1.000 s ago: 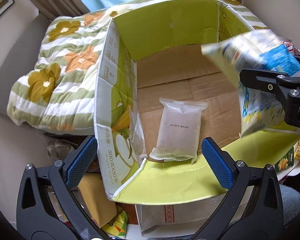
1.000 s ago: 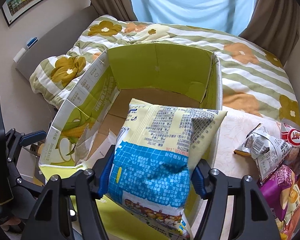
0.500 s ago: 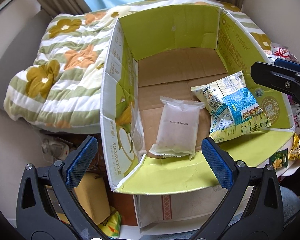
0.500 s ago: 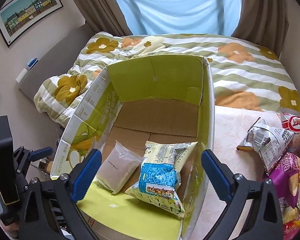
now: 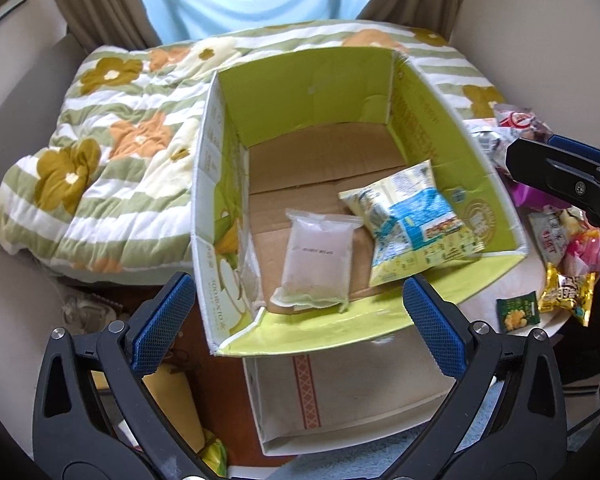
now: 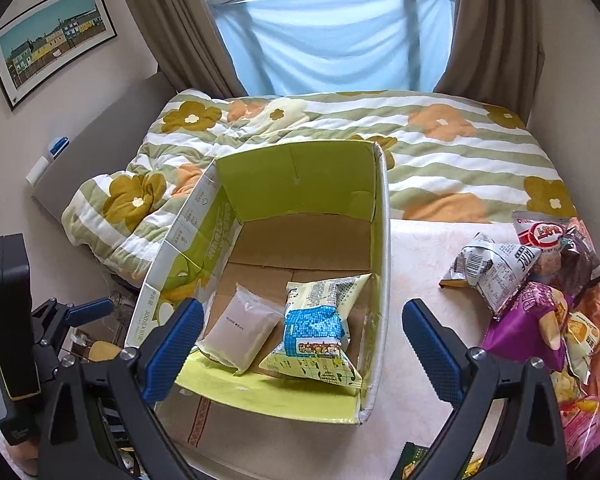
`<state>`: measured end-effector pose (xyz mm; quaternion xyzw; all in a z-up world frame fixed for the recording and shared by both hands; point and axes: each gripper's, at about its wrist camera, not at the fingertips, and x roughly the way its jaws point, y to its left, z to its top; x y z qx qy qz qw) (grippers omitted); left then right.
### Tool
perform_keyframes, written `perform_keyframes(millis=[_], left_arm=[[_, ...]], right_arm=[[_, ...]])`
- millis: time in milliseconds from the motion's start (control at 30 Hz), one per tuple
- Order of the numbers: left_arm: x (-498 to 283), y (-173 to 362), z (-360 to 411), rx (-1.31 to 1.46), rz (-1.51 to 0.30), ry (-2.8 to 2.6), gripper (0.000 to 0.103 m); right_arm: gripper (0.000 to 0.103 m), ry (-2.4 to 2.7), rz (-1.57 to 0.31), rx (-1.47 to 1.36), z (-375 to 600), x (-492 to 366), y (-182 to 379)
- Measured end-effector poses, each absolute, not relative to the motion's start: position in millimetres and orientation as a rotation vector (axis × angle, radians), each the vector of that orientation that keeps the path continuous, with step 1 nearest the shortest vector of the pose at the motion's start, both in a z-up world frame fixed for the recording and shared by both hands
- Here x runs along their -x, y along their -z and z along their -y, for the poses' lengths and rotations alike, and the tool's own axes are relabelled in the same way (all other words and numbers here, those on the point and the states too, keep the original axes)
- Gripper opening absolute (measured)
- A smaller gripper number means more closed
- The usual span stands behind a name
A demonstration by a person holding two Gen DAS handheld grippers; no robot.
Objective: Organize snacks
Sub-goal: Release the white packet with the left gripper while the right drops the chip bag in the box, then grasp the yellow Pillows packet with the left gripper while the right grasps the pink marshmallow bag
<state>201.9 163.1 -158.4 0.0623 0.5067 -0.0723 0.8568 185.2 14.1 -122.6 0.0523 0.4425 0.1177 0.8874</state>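
Note:
An open green-lined cardboard box (image 5: 480,184) (image 6: 382,280) holds two snacks on its brown floor. A pale clear packet (image 5: 318,258) (image 6: 242,326) lies on the left, and a yellow and blue snack bag (image 5: 410,222) (image 6: 318,326) leans against the right wall. My left gripper (image 5: 298,322) hangs open above the box's near flap, with nothing between its blue pads. My right gripper (image 6: 302,340) is open and empty too, above the box's near right part. In the left wrist view it shows as a black arm at the right edge.
A heap of snack bags (image 6: 540,304) (image 5: 560,248) lies on the pale table (image 6: 420,264) right of the box. A flowered quilt (image 6: 440,152) covers the bed behind. A second carton (image 5: 340,392) and yellow items sit on the floor under the box's front.
My right gripper opened and let go of the yellow and blue bag, which dropped into the box beside the clear packet. Both grippers then rose and pulled back from the box.

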Motion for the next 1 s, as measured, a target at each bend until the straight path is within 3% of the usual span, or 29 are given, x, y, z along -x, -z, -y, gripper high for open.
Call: perform_keyframes(millis=[267,567,1000], left_arm=[[-180,137,-117,-0.156,-1.012,0.239,0.103],[-143,132,-7,-0.149,-1.021,0.330,0.103],[-93,186,165,-0.150,-1.172,0.478,0.103]], right_arm=[[0.099,-0.159,-0.883,-0.149,46,-148,97],[0.099,-0.095,-0.879,-0.134,153,-107,87],[0.099,-0.095,-0.986,-0.114,303,-62,129]])
